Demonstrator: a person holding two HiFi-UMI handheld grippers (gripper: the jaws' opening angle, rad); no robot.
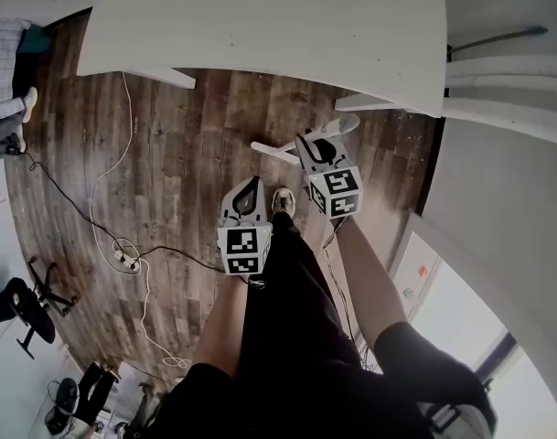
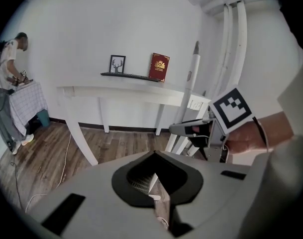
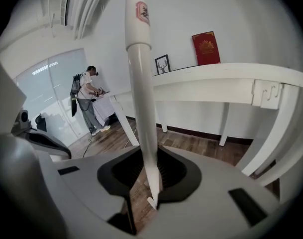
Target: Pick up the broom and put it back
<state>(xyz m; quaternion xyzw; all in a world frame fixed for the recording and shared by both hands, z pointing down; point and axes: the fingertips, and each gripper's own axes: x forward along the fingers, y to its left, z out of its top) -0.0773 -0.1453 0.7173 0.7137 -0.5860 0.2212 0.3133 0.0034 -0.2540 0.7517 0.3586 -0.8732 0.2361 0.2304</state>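
Note:
The broom's white handle [image 3: 140, 88] rises steeply out of my right gripper [image 3: 149, 180], whose jaws are shut on its lower part. In the head view the same handle [image 1: 280, 151] crosses the right gripper [image 1: 320, 146] above the wooden floor, near the table leg. The left gripper view shows the handle [image 2: 190, 86] standing by the wall, with the right gripper [image 2: 198, 131] on it. My left gripper [image 1: 250, 191] hangs lower left of it, apart from the broom, with its jaws together and nothing between them [image 2: 153, 176]. The broom's head is hidden.
A white table [image 1: 260, 26] stands ahead against the wall, with a red book [image 2: 159, 66] and a small picture frame [image 2: 117, 63] on it. Cables and a power strip [image 1: 124, 258] lie on the floor to the left. Another person [image 2: 11, 73] stands by a far table.

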